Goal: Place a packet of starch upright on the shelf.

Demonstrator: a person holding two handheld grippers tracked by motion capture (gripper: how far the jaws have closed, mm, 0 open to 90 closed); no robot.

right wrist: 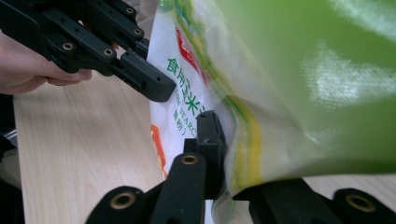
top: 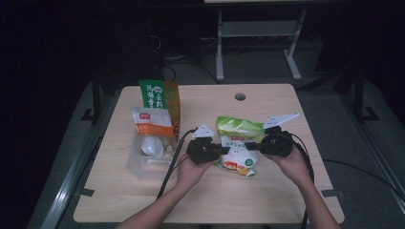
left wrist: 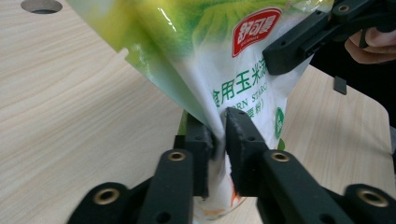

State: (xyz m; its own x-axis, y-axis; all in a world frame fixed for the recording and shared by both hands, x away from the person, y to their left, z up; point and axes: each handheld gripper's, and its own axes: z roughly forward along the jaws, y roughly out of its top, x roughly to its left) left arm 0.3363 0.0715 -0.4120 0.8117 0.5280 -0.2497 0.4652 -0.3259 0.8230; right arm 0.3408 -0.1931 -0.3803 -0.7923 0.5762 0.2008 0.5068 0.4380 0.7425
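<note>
2 grippers, left gripper (left wrist: 219, 140) and right gripper (right wrist: 224, 144), pinching starch bag (top: 237, 143) between them

We hold our left gripper (top: 224, 150) and right gripper (top: 251, 146) facing each other, both jaws squeezed tight

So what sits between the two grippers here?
The green-and-white starch bag, pinched on one side by the left gripper and on the other by the right gripper, as the high view shows.
</note>
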